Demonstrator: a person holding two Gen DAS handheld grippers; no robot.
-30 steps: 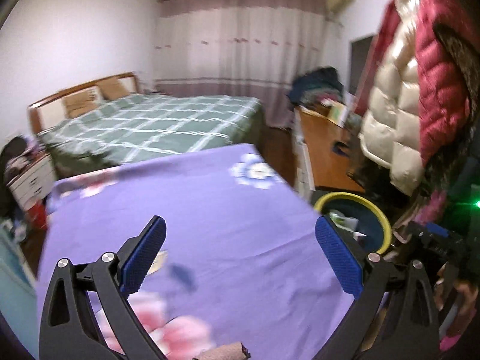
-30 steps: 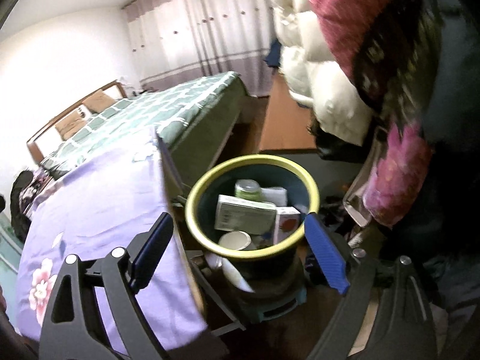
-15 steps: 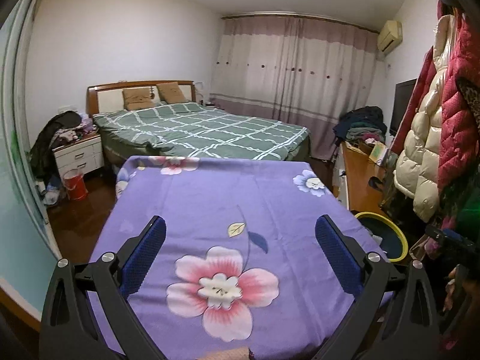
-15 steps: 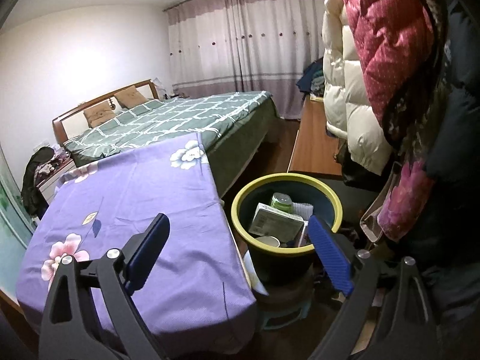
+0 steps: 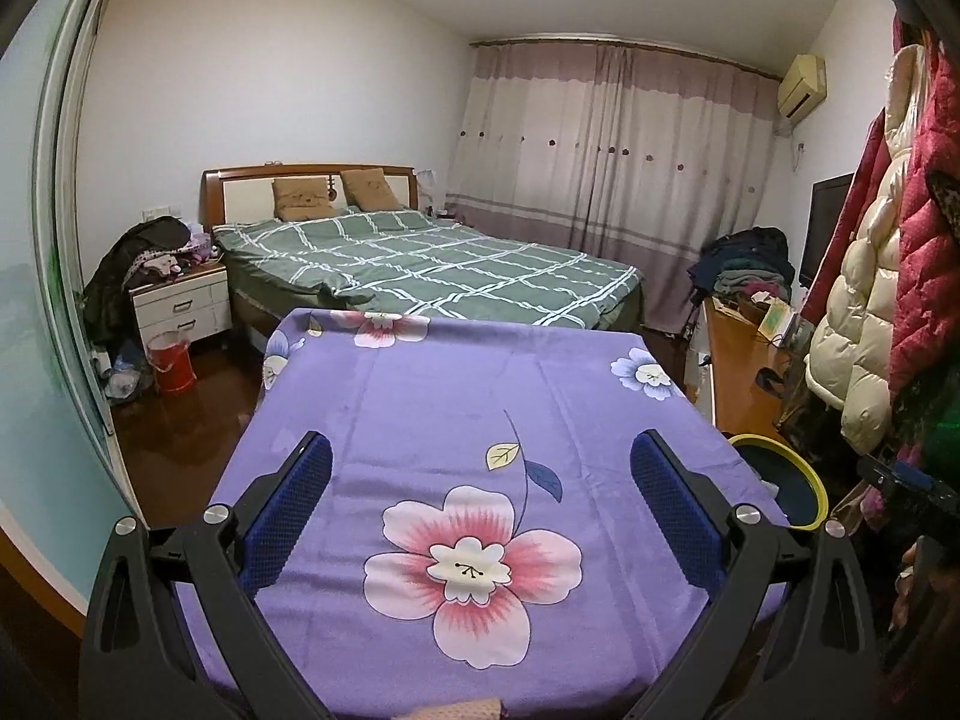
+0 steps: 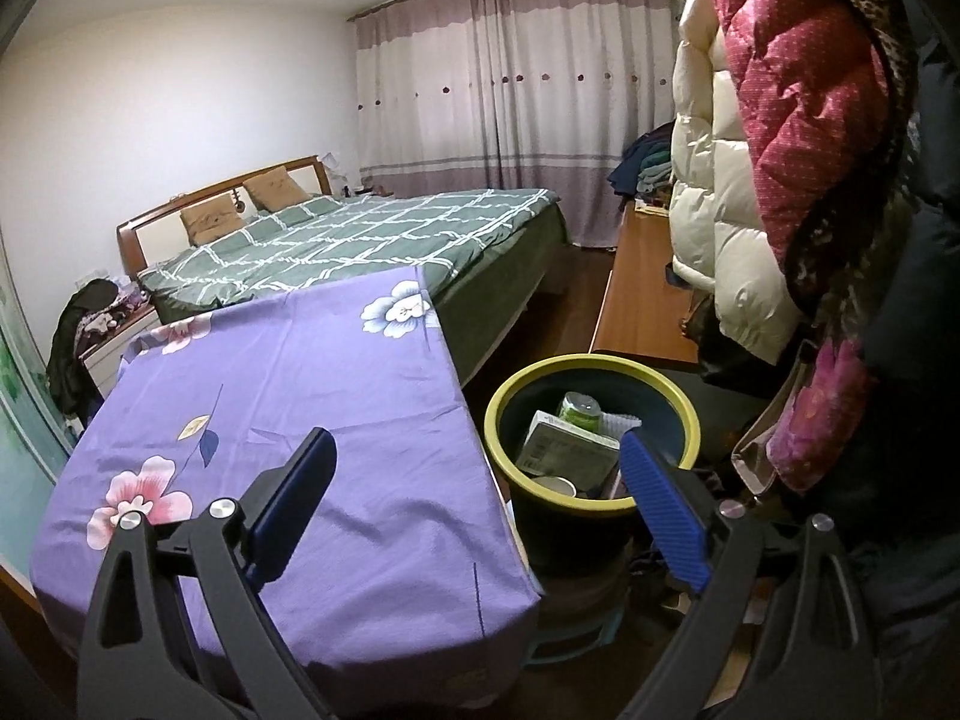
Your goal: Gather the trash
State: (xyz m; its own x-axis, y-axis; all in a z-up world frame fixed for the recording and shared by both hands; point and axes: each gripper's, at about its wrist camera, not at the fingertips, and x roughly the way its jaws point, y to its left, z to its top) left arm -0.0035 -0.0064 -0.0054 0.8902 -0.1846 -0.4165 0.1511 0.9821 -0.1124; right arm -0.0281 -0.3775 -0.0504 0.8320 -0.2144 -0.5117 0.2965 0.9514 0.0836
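Both grippers, left gripper (image 5: 480,474) and right gripper (image 6: 474,480), have swung back from the bin (image 6: 591,438) to the purple tablecloth (image 5: 432,396), wide open, empty. Trash (image 6: 570,447) sits inside the bin; collecting looks finished.

Your left wrist camera looks down across the purple-clothed desk (image 5: 420,420) toward the bed (image 5: 432,264). Your right one faces its corner and the bin (image 6: 591,363). Both share desk, bed, curtains (image 5: 612,144).

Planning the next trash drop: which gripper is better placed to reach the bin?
Right. The right gripper is open with the yellow-rimmed bin just ahead. The left gripper faces the purple tablecloth.
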